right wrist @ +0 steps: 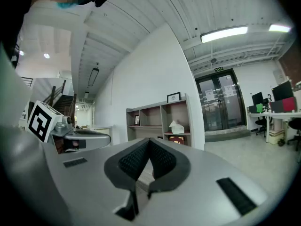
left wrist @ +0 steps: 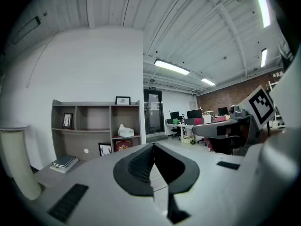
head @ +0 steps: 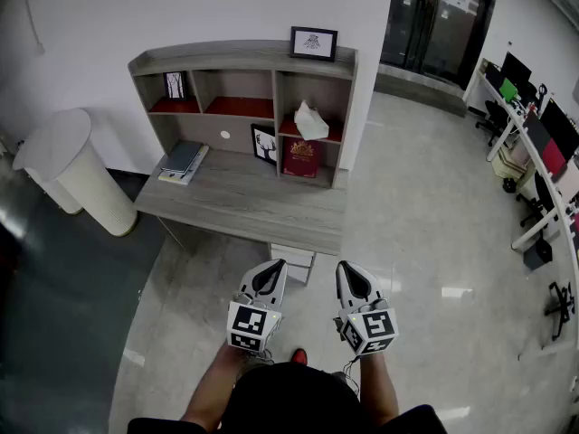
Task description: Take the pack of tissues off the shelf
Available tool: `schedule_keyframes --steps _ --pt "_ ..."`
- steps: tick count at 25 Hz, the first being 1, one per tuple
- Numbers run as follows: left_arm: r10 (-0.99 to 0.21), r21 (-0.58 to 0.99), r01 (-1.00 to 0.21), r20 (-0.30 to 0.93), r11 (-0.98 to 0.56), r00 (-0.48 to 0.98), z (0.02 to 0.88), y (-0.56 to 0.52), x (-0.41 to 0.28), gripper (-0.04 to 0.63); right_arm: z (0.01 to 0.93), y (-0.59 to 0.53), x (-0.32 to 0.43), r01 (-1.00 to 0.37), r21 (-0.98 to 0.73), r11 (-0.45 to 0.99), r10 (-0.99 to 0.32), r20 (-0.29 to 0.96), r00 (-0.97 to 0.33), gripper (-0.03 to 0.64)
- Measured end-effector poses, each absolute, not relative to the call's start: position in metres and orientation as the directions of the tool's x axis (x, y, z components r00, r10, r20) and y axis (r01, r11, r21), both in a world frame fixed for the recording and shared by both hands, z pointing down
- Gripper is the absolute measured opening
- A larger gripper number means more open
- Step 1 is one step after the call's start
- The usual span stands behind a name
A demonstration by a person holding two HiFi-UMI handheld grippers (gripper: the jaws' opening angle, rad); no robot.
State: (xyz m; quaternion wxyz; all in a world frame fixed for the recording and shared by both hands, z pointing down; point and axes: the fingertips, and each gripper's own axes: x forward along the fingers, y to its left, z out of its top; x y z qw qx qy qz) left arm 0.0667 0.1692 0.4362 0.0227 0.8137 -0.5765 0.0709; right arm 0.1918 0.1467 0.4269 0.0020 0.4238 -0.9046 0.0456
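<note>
The white pack of tissues (head: 310,121) sits on the red-lined right shelf of a grey wooden shelf unit (head: 240,59) on a desk (head: 244,206). It also shows far off in the left gripper view as the tissue pack (left wrist: 125,131) and in the right gripper view as the tissue pack (right wrist: 176,127). My left gripper (head: 270,270) and right gripper (head: 351,274) are held side by side well short of the desk, over the floor. Both are shut with nothing between their jaws.
A red box (head: 301,158) and a small framed picture (head: 263,144) stand under the tissue shelf. Books (head: 184,161) lie on the desk's left. A framed picture (head: 313,42) tops the unit. A white cylindrical stand (head: 72,170) is at the left, office desks (head: 543,152) at the right.
</note>
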Motion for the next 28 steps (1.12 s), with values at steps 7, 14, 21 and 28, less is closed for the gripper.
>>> schedule_keyframes --steps 7,14,21,28 --pt "-0.934 -0.042 -0.942 0.15 -0.332 0.323 0.437 0.17 0.067 0.008 0.426 0.148 0.192 -0.767 -0.094 0.635 -0.768 0.035 -0.64 0.028" --pt "-0.935 -0.04 -0.944 0.155 -0.328 0.318 0.438 0.165 0.071 0.008 0.432 0.142 0.197 -0.771 -0.1 0.629 -0.771 0.047 -0.635 0.029" --pt "-0.932 -0.024 -0.94 0.146 -0.339 0.332 0.441 0.15 0.074 0.008 0.446 0.125 0.205 -0.772 -0.123 0.623 -0.771 0.071 -0.633 0.029" --pt "-0.923 -0.037 -0.937 0.188 -0.348 0.335 0.453 0.099 0.062 0.008 0.451 0.079 0.193 -0.781 -0.138 0.609 -0.781 0.072 -0.621 0.029"
